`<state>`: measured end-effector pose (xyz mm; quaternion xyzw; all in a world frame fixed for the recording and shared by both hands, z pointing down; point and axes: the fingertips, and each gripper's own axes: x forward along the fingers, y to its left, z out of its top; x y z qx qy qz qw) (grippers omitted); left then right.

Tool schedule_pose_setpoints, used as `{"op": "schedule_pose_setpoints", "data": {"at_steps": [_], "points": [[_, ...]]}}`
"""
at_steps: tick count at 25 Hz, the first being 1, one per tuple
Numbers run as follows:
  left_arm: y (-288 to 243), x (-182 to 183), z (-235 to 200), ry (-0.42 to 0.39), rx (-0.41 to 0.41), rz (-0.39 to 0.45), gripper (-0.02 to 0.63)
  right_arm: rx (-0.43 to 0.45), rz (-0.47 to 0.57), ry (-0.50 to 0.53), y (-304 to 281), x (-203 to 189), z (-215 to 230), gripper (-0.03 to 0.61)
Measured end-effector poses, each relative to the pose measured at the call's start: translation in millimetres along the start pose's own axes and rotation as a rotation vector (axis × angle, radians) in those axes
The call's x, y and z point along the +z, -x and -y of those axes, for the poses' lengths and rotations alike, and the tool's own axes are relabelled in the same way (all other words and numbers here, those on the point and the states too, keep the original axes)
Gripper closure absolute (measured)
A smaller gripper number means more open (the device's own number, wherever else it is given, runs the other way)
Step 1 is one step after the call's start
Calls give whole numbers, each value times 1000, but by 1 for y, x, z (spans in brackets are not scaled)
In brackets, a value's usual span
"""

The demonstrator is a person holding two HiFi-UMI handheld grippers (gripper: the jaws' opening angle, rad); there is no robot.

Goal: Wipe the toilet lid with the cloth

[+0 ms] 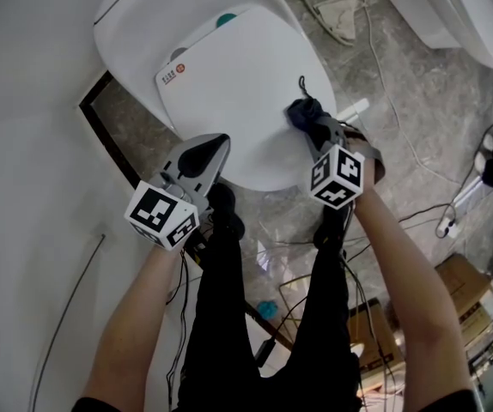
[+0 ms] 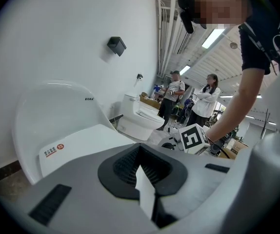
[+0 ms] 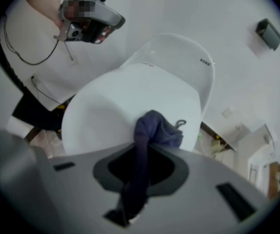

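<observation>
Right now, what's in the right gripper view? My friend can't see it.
The right gripper is shut on a dark blue cloth, and the cloth's bunched end lies on the closed white plastic toilet lid. A plain white wall rises behind the toilet.

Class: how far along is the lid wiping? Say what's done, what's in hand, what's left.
Done: the cloth is clamped in the right gripper. In hand: it presses on the right side of the toilet lid; the left gripper hangs shut, empty. Left: the lid shows no marks, so wiped area cannot be told.
</observation>
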<state>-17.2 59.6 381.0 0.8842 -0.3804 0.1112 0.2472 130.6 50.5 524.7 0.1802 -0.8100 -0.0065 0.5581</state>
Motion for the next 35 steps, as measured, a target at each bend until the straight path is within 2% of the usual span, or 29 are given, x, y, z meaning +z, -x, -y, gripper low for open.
{"op": "schedule_pose_setpoints", "data": {"at_steps": [27, 31, 35], "points": [[0, 3, 3, -1, 1, 1, 598, 149, 54, 60, 13, 26, -101, 512], [3, 3, 0, 7, 7, 5, 598, 205, 66, 59, 14, 34, -120, 512], [6, 2, -1, 20, 16, 5, 598, 305, 99, 16, 18, 50, -148, 512]]}}
